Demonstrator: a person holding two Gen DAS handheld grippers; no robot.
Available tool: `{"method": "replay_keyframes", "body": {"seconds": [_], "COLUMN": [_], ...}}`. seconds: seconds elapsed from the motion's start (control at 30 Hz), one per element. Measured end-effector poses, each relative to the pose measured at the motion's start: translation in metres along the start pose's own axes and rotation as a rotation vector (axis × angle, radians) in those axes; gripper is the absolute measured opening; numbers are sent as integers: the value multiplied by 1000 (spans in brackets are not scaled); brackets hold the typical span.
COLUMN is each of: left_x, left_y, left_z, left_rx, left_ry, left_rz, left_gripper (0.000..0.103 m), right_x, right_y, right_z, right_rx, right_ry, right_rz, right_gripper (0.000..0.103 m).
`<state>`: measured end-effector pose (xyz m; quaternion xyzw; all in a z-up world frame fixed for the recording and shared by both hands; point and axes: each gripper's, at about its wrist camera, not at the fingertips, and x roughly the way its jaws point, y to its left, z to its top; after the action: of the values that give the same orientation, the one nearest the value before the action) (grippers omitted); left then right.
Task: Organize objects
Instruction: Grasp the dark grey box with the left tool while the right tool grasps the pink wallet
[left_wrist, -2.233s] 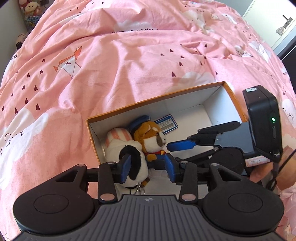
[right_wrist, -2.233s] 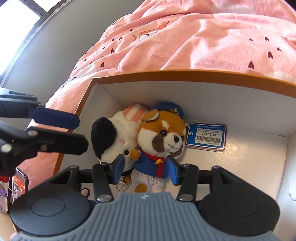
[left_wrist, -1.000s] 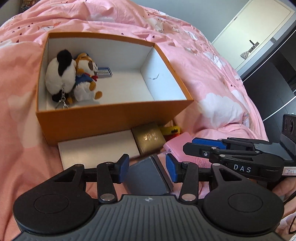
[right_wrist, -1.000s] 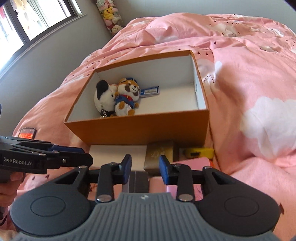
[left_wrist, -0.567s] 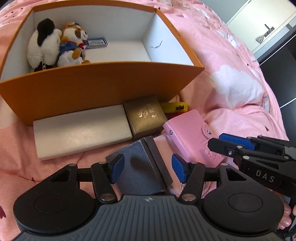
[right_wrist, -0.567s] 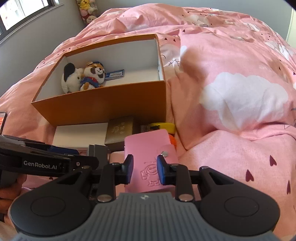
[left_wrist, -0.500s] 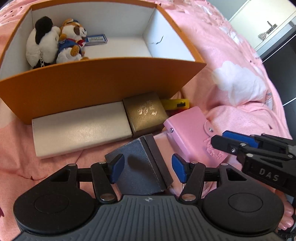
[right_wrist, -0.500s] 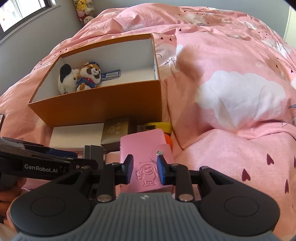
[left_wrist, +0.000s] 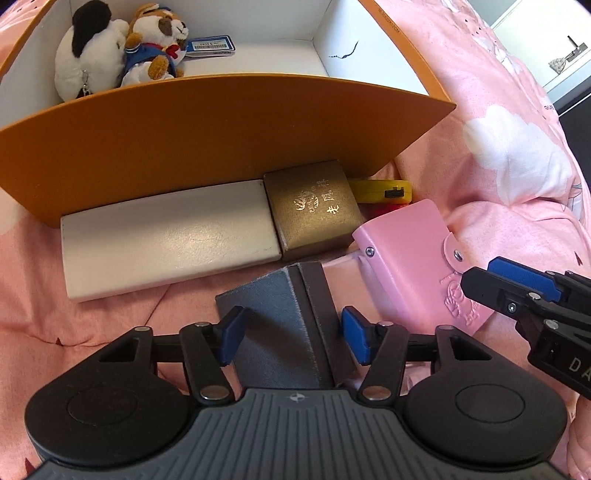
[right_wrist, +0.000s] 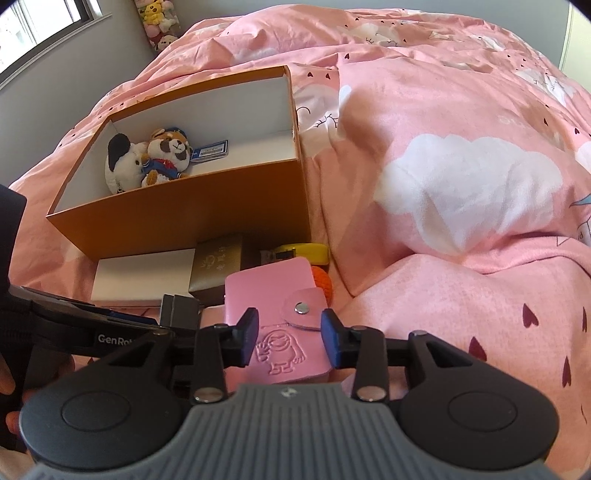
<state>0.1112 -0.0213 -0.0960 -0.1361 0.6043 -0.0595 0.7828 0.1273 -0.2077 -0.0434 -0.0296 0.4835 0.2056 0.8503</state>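
An orange box (left_wrist: 221, 122) on the pink bedspread holds a black-and-white plush (left_wrist: 88, 48), a brown sailor plush (left_wrist: 155, 40) and a blue card (left_wrist: 210, 45). In front of it lie a white flat case (left_wrist: 166, 232), a gold box (left_wrist: 314, 206), a grey box (left_wrist: 273, 317) and a pink card holder (left_wrist: 406, 254). My left gripper (left_wrist: 293, 336) straddles the grey box with its jaws closing, pads clear of it. Over the pink card holder (right_wrist: 277, 291), my right gripper (right_wrist: 290, 338) has its jaws opening and grips nothing.
A yellow tape measure (left_wrist: 380, 188) and an orange ball-like thing (right_wrist: 321, 280) sit behind the card holder, against the orange box (right_wrist: 184, 214). Rumpled pink bedding (right_wrist: 461, 184) rises to the right. A person's hand shows at the left edge of the right wrist view.
Both grippers came out of the orange box to the pile in front of it. The left one sank over the grey box. The right one's jaws widened over the pink card holder.
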Motion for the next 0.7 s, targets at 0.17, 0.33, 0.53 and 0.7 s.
{"method": "replay_keyframes", "body": {"seconds": [0.17, 0.33, 0.53, 0.7], "left_x": [-16, -22, -15, -29], "left_y": [13, 31, 42, 40], "left_z": [-4, -6, -13, -14], "left_rx": [-19, -80, -113, -86], "left_ry": [2, 0, 3, -49], "left_rz": [-22, -2, 3, -2], "left_gripper": [47, 43, 39, 38], "right_x": [0, 2, 4, 6], "right_y": [5, 13, 19, 26], "right_z": [0, 1, 1, -2], "right_rx": [-17, -40, -65, -111], "right_ry": [1, 9, 23, 46], "right_rz": [15, 39, 40, 37], "right_gripper": [39, 39, 39, 39]}}
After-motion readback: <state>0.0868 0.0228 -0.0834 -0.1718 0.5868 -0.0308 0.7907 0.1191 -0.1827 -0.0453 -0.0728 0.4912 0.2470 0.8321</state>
